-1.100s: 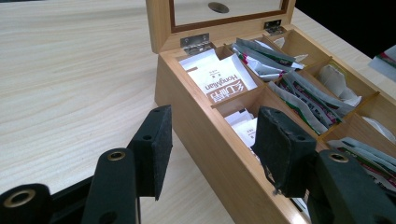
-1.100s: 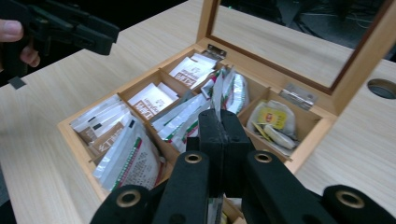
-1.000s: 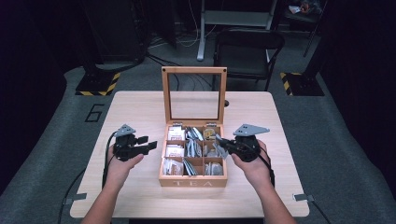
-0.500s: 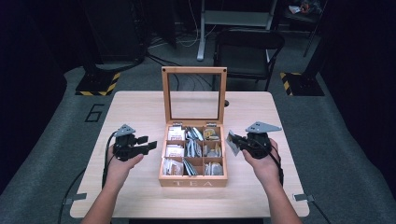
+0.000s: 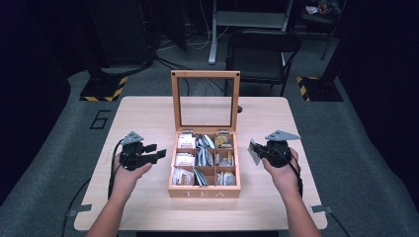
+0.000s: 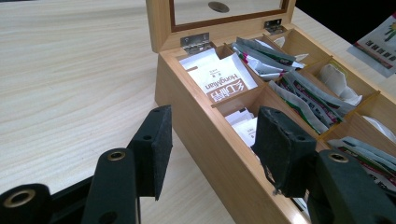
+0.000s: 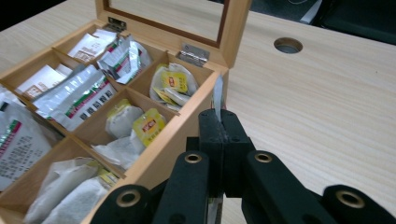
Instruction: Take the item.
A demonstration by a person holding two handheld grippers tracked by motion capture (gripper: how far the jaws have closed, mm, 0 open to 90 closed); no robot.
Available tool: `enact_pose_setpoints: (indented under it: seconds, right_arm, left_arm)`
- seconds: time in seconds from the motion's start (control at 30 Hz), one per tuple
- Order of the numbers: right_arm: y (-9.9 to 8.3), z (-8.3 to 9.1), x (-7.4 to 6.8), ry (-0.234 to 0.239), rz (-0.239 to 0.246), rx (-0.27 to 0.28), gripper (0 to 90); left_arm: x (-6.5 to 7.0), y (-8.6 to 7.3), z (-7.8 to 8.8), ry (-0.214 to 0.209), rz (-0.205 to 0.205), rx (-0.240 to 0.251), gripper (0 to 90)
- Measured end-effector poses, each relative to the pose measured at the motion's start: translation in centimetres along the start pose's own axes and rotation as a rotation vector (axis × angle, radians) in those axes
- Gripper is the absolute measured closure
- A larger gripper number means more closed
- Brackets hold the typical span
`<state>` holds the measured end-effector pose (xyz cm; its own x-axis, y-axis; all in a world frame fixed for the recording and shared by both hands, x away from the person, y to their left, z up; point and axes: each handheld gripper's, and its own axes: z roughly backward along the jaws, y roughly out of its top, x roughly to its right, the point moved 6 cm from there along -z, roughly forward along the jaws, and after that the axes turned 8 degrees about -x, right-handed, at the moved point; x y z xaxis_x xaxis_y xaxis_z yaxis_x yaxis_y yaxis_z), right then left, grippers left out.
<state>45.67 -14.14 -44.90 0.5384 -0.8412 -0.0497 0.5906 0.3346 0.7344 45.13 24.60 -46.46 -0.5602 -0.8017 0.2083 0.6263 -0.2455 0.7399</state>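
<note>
High view: the right hand-held gripper (image 5: 261,152), clenched on a tea packet (image 5: 254,151), is now seen drawn farther right of the wooden tea box (image 5: 204,188) than half a second ago, just off its right wall above the counter (image 5: 148,111). The left hand-held gripper (image 5: 154,152) is unchanged, jaws released beside the box's left wall.

right gripper (image 5: 260,152) now out of the tea box (image 5: 204,187), off to its right over the table, jaws clamped on a tea packet (image 5: 254,151).
</note>
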Motion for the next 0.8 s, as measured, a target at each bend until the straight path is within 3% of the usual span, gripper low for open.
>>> enact_pose_setpoints:
  seconds: [0.53, 0.8]
  right_arm:
    - [-2.4, -2.8, 1.9, -0.023, -0.044, -0.063, 89.3]
    - [-3.3, -3.9, 2.8, -0.009, -0.077, -0.068, 89.3]
  left_arm:
    - [0.0, 0.0, 0.0, 0.001, 0.003, -0.001, 46.5]
    - [-0.1, -0.1, 0.0, 0.001, 0.006, 0.000, 46.4]
